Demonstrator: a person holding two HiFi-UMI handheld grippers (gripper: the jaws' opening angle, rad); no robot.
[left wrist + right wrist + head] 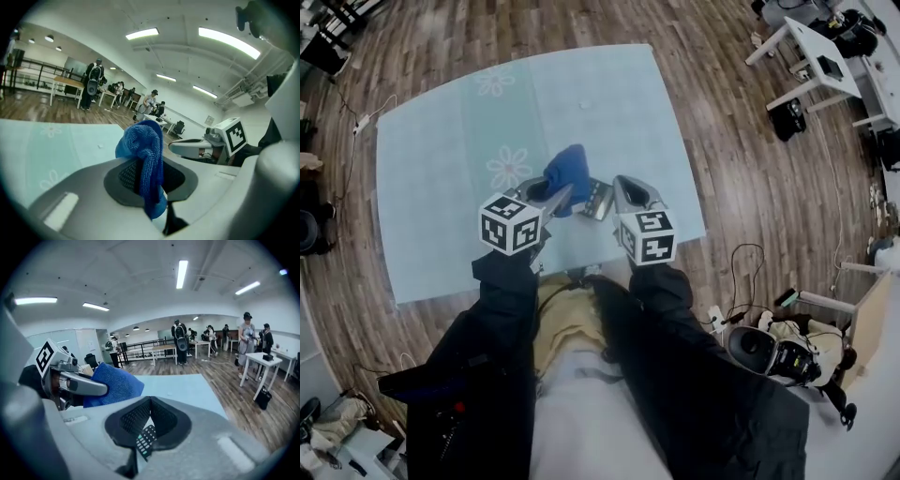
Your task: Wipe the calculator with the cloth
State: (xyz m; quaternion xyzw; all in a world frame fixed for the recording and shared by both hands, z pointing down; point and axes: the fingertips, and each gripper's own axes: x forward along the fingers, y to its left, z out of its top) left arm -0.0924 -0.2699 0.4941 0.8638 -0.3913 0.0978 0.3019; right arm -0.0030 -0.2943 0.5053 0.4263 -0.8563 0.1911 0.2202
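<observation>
A blue cloth (566, 175) is held up over the near part of the table, pinched in my left gripper (546, 195). In the left gripper view the cloth (144, 161) hangs bunched between the shut jaws. My right gripper (623, 195) is shut on a small calculator (597, 200), held on edge just right of the cloth. The right gripper view shows the calculator's keys (146, 438) between the jaws and the cloth (115, 384) to the left. Both grippers are held close together above the table's front edge.
The pale blue tablecloth with flower prints (506, 122) covers the table; a tiny speck (580, 105) lies near its far middle. Wooden floor surrounds it. White desks (825, 56) and cables stand to the right. Several people stand in the room's background (180, 341).
</observation>
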